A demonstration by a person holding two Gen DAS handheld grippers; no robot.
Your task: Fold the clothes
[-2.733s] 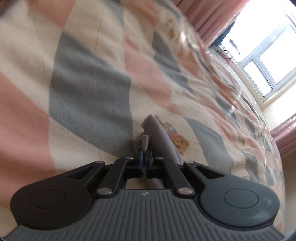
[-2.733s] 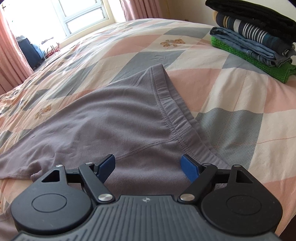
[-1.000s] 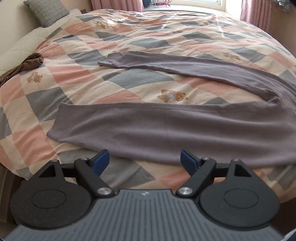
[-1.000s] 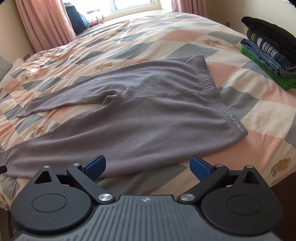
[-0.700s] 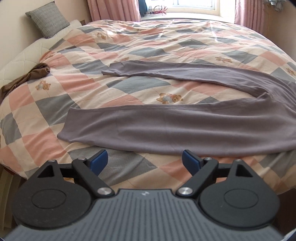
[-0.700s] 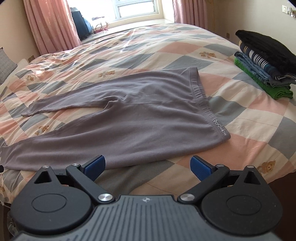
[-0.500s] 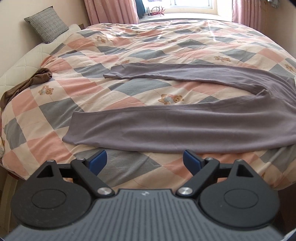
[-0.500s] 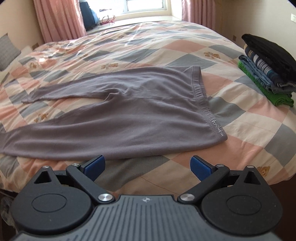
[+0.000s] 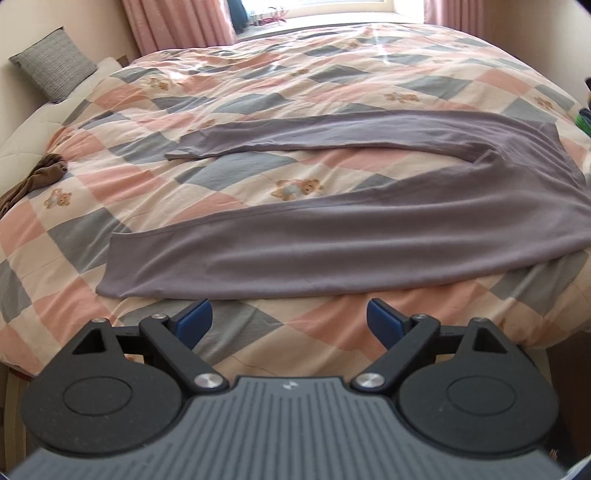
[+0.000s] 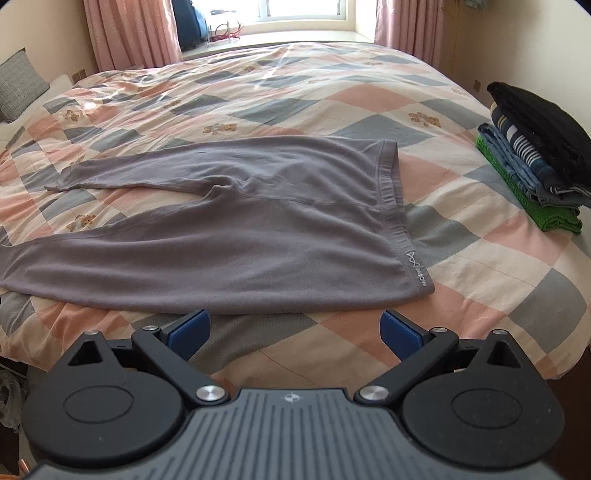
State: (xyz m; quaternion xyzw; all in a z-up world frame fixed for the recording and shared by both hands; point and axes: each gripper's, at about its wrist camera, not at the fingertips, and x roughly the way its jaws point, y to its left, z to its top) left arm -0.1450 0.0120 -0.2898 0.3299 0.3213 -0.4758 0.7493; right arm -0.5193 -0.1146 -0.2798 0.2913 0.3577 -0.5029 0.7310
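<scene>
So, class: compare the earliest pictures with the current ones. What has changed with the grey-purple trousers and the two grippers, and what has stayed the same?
The left gripper, earlier shut on a fold of the grey-purple cotton trousers, has let go, its jaws just opening. Both it and the open right gripper have pulled back from the bed. The trousers now lie spread flat on the checked quilt. The folded clothes stack stayed put.

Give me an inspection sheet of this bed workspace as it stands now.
Surface: checked quilt covers the bed, bear prints on it.
Job's things: grey leggings lie spread flat, legs apart, waistband toward the folded stack.
Clutter: brown garment bunched at the bed's edge; grey cushion at the wall.
Grippers: left hand-held gripper open, its jaws have just been opening, nothing between them; right hand-held gripper open, empty.
Cables: nothing seen.
Surroundings: pink curtains, bright window.
</scene>
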